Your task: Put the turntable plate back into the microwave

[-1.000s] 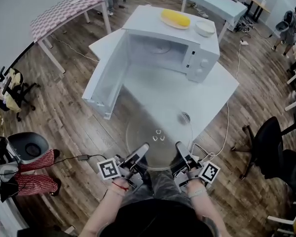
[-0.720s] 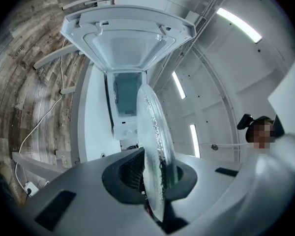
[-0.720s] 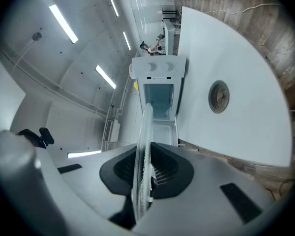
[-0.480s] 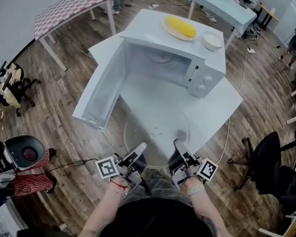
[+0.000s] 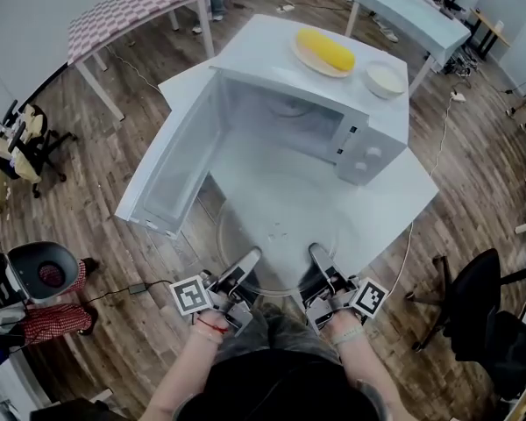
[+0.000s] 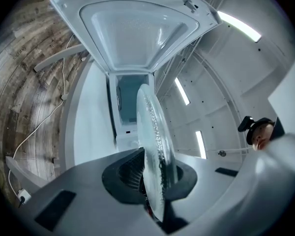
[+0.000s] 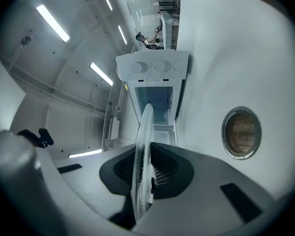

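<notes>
A clear glass turntable plate (image 5: 276,233) hangs level over the near corner of the white table (image 5: 403,196), in front of the white microwave (image 5: 316,103), whose door (image 5: 168,160) stands wide open to the left. My left gripper (image 5: 249,260) is shut on the plate's near left rim. My right gripper (image 5: 317,254) is shut on its near right rim. In the left gripper view the plate (image 6: 155,154) shows edge-on between the jaws, facing the open cavity (image 6: 128,97). In the right gripper view the plate (image 7: 142,156) also shows edge-on, below the microwave's control knobs (image 7: 152,67).
On top of the microwave lie a yellow object on a plate (image 5: 326,51) and a white bowl (image 5: 386,80). A round hole (image 7: 241,132) pierces the tabletop. A patterned table (image 5: 131,11) stands far left, a black chair (image 5: 473,323) at the right.
Both grippers and the plate have moved forward toward the open microwave; the plate's far edge now lies closer to the cavity mouth. The grip on the plate is unchanged.
</notes>
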